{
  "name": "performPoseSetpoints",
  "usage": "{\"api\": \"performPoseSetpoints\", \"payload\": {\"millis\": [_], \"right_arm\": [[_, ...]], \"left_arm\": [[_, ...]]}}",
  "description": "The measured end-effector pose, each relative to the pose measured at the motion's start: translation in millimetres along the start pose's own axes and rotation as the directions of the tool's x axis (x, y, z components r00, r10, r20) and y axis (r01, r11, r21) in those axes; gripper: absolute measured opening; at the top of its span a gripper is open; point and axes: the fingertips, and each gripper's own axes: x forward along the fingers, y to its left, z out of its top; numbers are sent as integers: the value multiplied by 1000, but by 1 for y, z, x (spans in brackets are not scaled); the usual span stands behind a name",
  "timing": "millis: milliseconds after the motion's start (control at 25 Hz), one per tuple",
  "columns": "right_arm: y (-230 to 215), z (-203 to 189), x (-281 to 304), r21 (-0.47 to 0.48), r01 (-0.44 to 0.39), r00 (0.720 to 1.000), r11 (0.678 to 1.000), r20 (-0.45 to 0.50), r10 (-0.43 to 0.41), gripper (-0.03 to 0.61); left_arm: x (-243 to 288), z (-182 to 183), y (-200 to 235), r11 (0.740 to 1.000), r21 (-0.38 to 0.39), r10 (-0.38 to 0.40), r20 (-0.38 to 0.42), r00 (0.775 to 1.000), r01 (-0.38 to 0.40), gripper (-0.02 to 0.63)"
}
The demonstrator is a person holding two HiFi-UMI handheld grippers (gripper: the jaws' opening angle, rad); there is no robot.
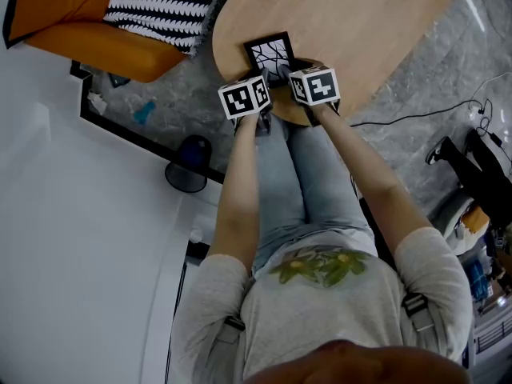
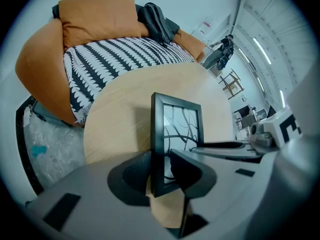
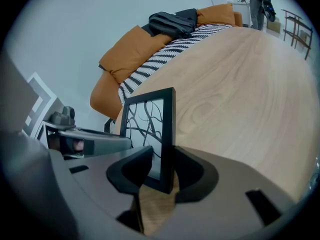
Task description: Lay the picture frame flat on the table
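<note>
A black picture frame [image 1: 270, 53] with a branch pattern behind its glass stands near the front edge of the round wooden table [image 1: 360, 22]. I hold it from both sides. My left gripper [image 1: 260, 82] is shut on the frame's left edge [image 2: 160, 144]; its pads [image 2: 192, 171] press the front and back. My right gripper [image 1: 298, 77] is shut on the frame's right edge [image 3: 167, 134]. In both gripper views the frame rises upright between the jaws, its lower rim just over the wood. Whether that rim touches the table is hidden.
An orange sofa [image 1: 88, 30] with a black-and-white striped blanket [image 1: 164, 6] lies beyond the table's left side, a dark garment [image 2: 157, 21] on its back. On the grey floor are a black round object [image 1: 188, 166] and a black cable [image 1: 416, 117]. My knees sit under the table's edge.
</note>
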Motion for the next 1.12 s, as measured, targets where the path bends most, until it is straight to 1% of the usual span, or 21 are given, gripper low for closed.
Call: {"api": "performPoseSetpoints", "payload": {"millis": [200,440,680,800,840,920,1000,1120], "right_arm": [[-2,-1,3,11,20,1000,1000,-10,-20,133],[-2,2,2,-4,37,998,999,49,-36,135],[-2,0,5,-17,65,995,998,75,-64,137],[-1,0,5,-18,85,994,996,78,-83,137],[-2,1,5,-31,100,992,994,78,-98,153],[-3,3,5,-75,132,989,988,75,-127,159],[-4,4,5,-94,139,989,986,71,-132,161],[-3,3,6,-95,135,989,986,67,-129,161]], "left_arm": [[5,1,2,1000,-10,-3,-16,1000,3,123],[8,-1,3,999,-29,-16,-29,999,15,124],[9,-2,5,1000,-28,-7,-41,999,6,124],[9,-2,7,999,-40,17,-57,998,-19,126],[8,-2,9,999,-37,34,-65,997,-37,128],[8,-1,9,998,-18,65,-81,995,-66,135],[8,0,8,997,-8,77,-87,993,-78,135],[8,-1,9,997,-1,82,-83,993,-82,135]]}}
